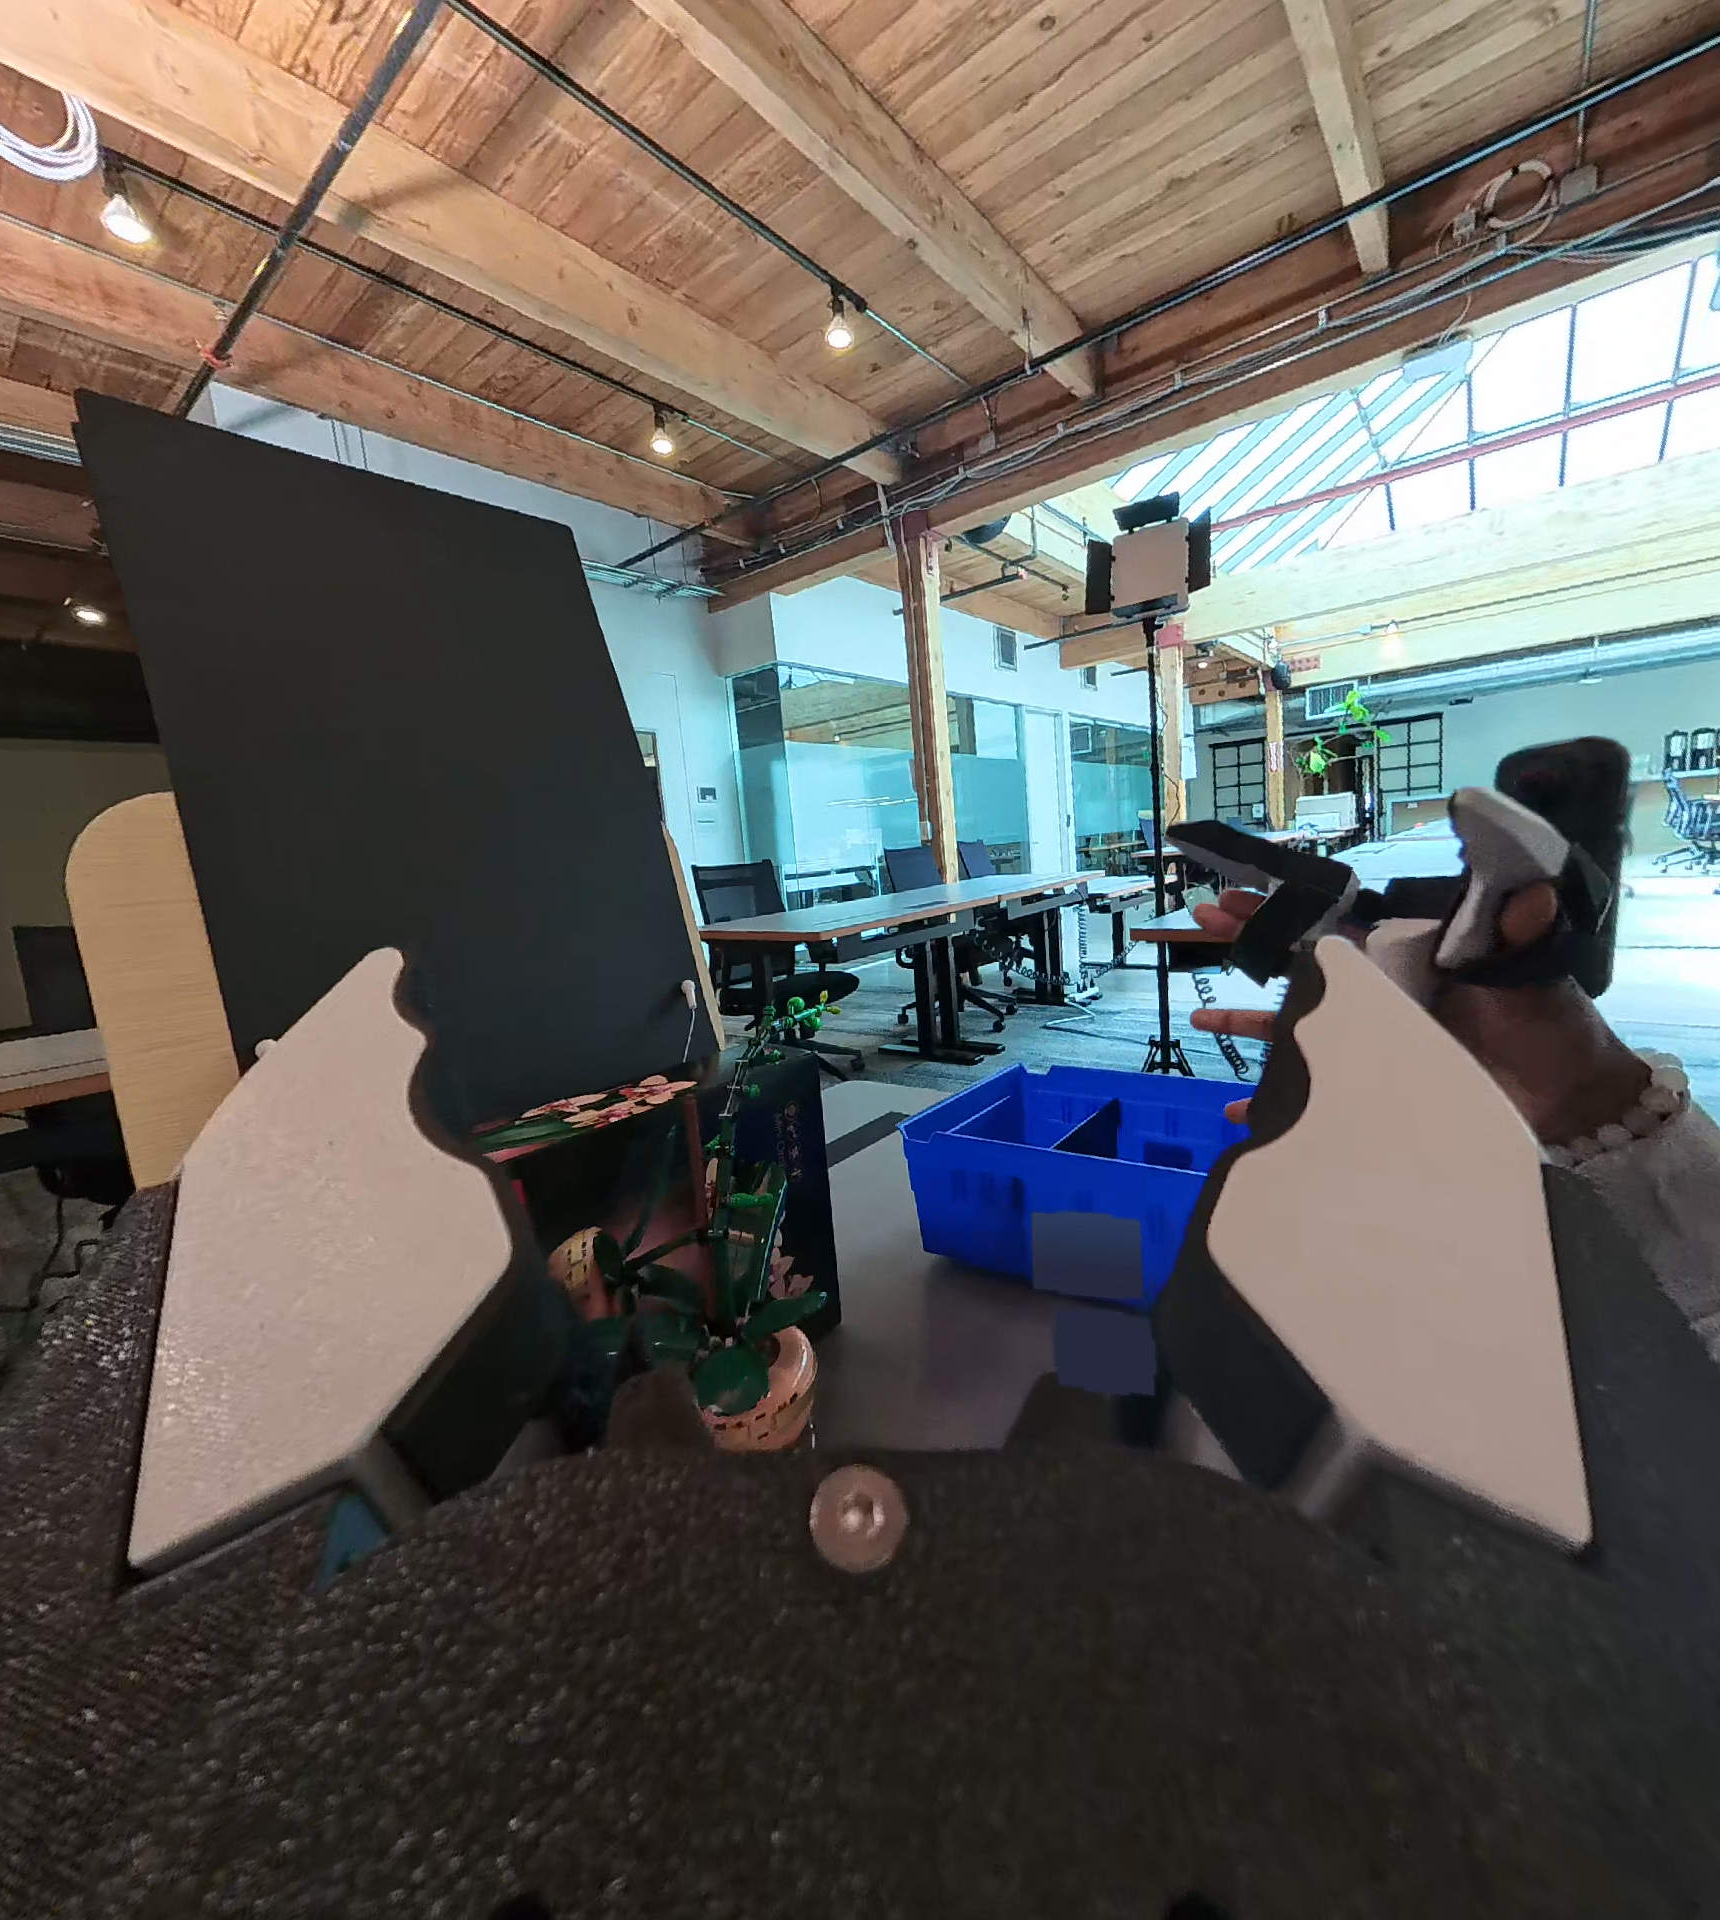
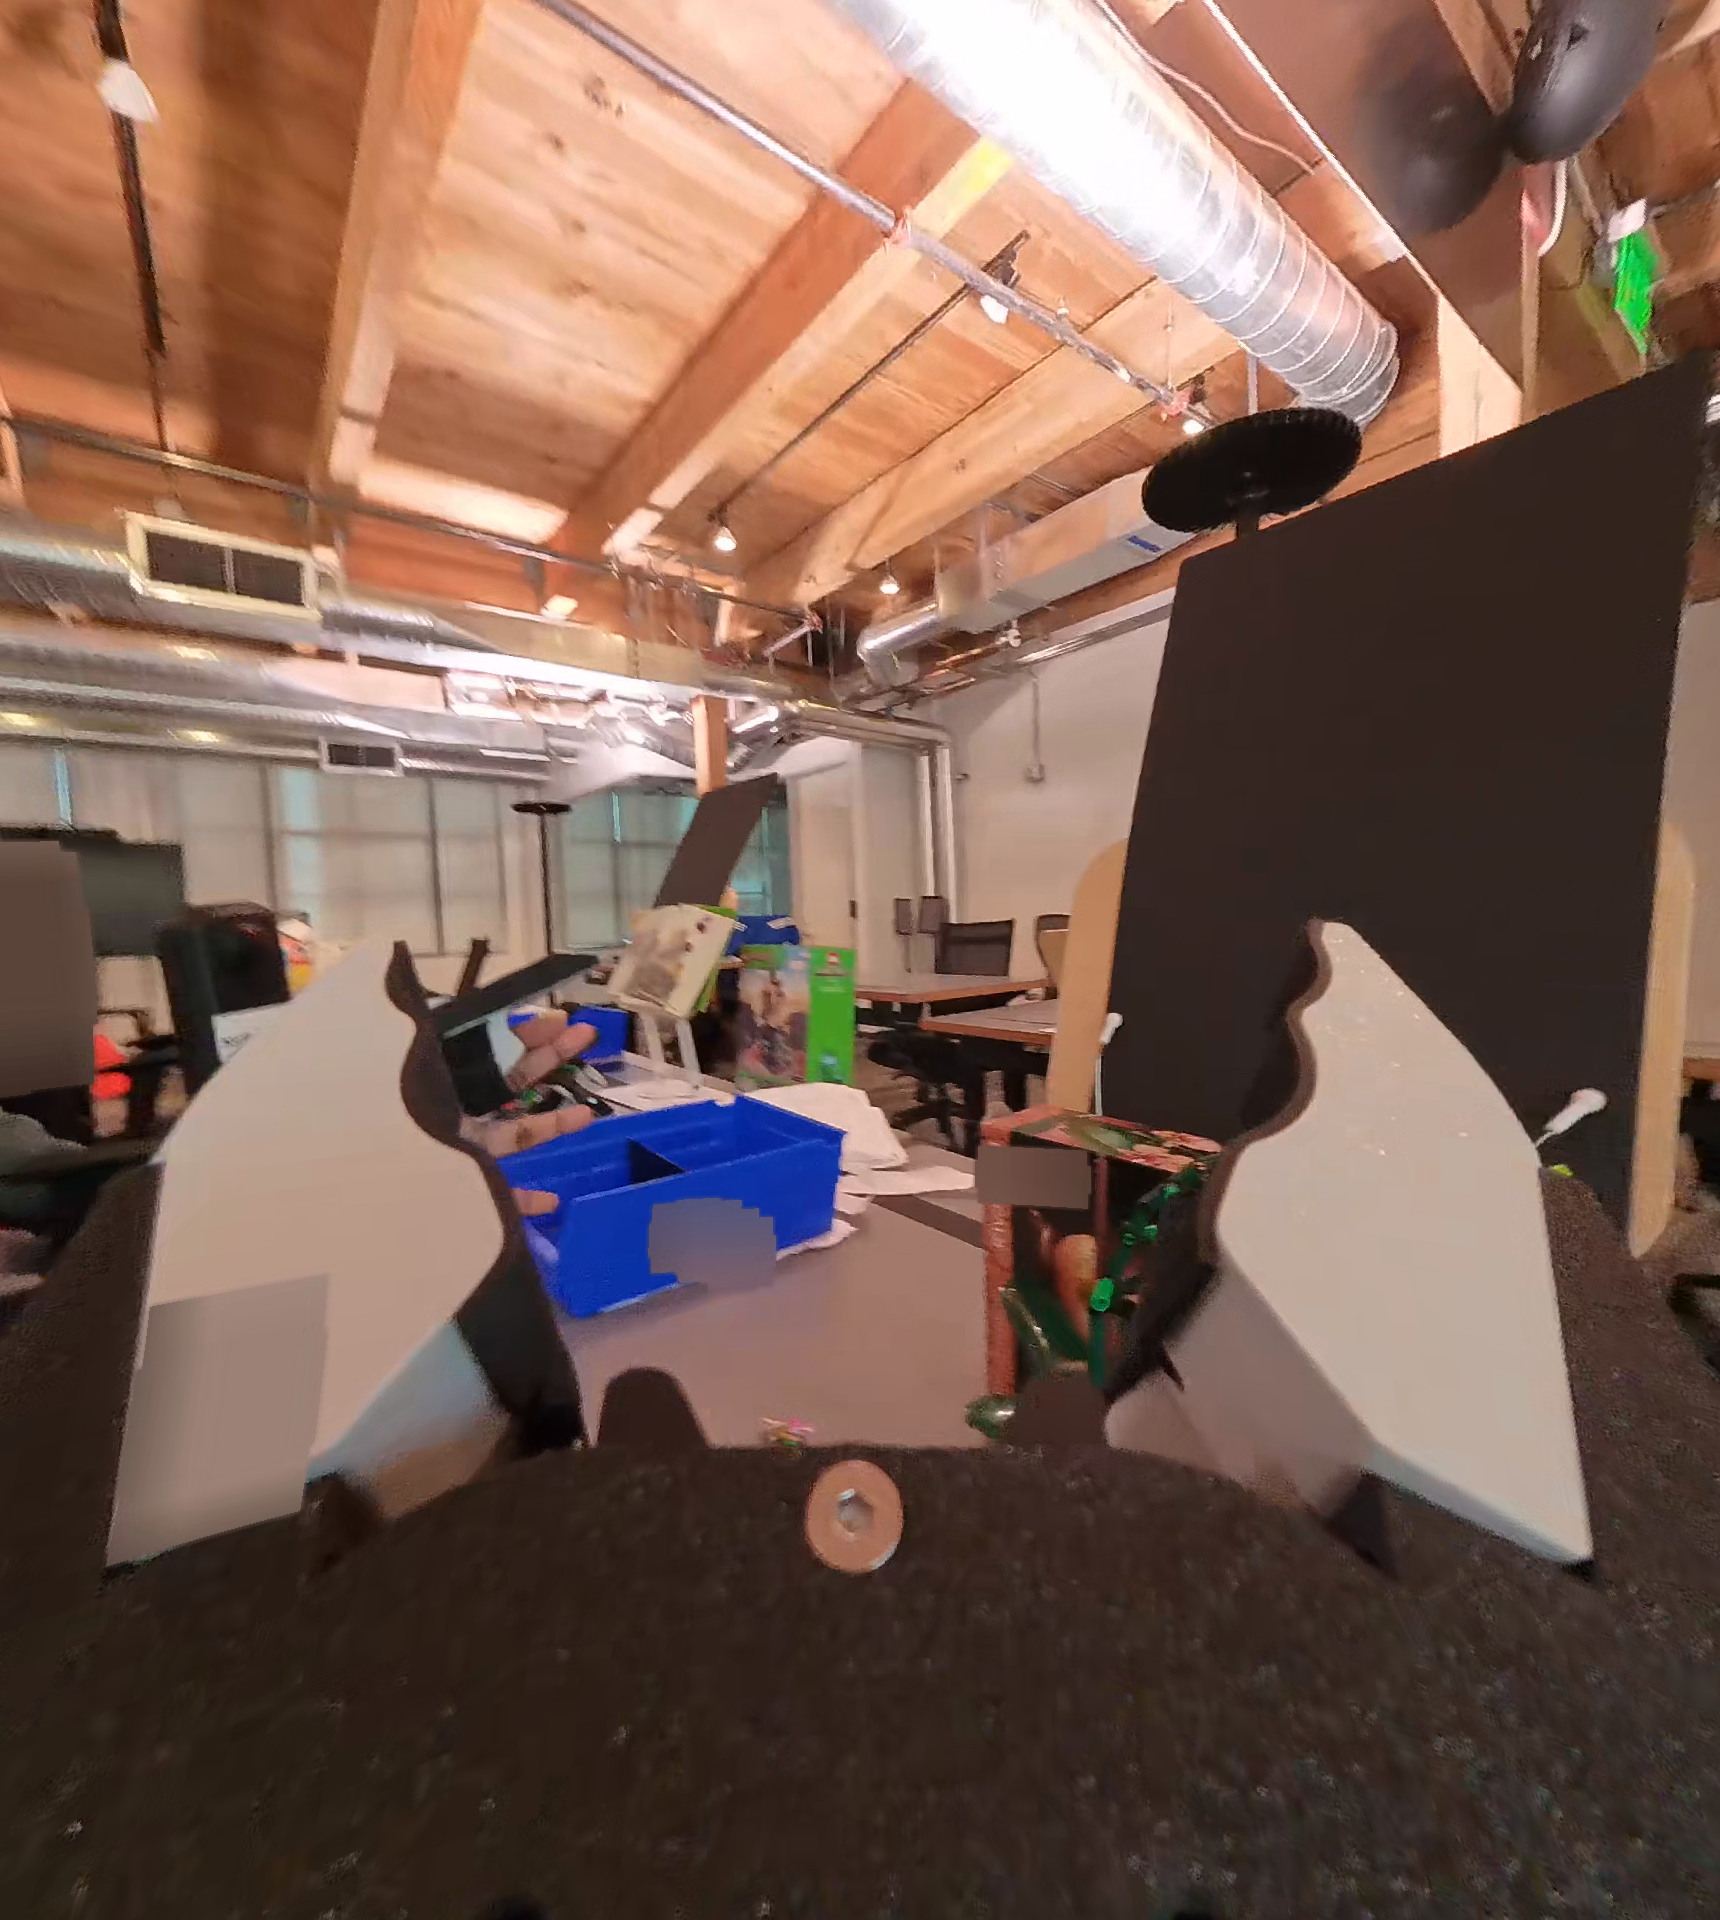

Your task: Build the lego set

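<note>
Two grippers held up over a grey desk [image 1: 939, 1351], each with white fingers spread wide and holding nothing.

Left gripper [image 1: 861, 997] faces a blue plastic bin [image 1: 981, 1195] with dividers and a toy-brick plant [image 1: 721, 1299]; right gripper [image 2: 861, 977] faces the same smooth, boxy bin.

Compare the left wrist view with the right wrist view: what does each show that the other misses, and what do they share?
Only the left wrist view: a studio light on a stand, skylight windows and a beaded wrist.

Only the right wrist view: a silver ceiling duct, a green box and a green ceiling sign.

Both: the blue divided bin on a grey table, the black board, the toy plant in a pot and wide-open, empty grippers, left and right.
</note>
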Available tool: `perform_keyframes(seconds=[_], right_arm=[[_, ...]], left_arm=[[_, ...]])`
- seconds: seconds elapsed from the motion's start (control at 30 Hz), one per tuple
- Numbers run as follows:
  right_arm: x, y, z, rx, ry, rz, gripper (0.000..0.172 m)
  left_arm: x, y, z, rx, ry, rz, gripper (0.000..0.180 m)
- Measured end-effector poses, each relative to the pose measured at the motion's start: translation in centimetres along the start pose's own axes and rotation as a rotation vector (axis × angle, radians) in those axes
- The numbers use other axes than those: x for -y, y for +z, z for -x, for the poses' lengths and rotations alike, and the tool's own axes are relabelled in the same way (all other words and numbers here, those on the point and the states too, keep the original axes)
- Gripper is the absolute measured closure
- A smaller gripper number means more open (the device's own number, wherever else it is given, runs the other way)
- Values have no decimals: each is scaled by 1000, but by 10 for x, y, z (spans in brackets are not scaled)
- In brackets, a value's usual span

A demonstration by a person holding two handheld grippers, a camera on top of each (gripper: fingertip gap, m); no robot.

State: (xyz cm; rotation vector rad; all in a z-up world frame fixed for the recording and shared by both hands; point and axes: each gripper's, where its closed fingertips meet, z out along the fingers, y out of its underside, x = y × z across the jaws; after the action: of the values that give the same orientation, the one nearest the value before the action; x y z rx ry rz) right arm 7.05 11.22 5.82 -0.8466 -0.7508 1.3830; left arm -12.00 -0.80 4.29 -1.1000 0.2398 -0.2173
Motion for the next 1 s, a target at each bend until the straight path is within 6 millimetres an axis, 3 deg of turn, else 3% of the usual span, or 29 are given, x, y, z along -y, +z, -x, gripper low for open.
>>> perform_keyframes(seconds=[0.1, 0.2, 0.3, 0.4, 0.5, 0.57, 0.67, 0.73, 0.8, 0.83, 0.93, 1.0], right_arm=[[1, -2, -9, -15, 57, -8, 25], [-23, -3, -21, -68, -5, 140, 27], [-46, -3, -7, 27, -153, 283, 59], [-66, -3, 4, 110, -235, 371, 77], [-103, -10, 12, 203, -223, 570, 85], [-122, -12, 14, 248, -250, 634, 88], [-150, -14, 16, 307, -313, 723, 113], [-170, -17, 17, 331, -331, 804, 124], [-186, -21, 15, 319, -316, 895, 164], [-193, -22, 17, 334, -295, 921, 172], [-217, -24, 29, 413, -166, 970, 172], [-243, -28, 30, 435, -101, 1032, 172]], left_arm=[[-3, -1, -1, -10, 24, 35, 35], [-12, -4, 3, -2, 67, 105, 46], [-34, -8, 3, -45, 120, 238, 65], [-70, -15, -1, -120, 189, 441, 75], [-101, -23, 8, -115, 305, 605, 97], [-121, -27, 4, -165, 294, 693, 115], [-147, -32, -5, -240, 227, 812, 147], [-162, -35, -4, -246, 207, 888, 178], [-170, -35, 9, -182, 221, 916, 180], [-174, -36, 13, -174, 227, 929, 180], [-188, -34, 9, -224, 188, 918, 180], [-204, -32, -4, -301, 107, 917, 175]])
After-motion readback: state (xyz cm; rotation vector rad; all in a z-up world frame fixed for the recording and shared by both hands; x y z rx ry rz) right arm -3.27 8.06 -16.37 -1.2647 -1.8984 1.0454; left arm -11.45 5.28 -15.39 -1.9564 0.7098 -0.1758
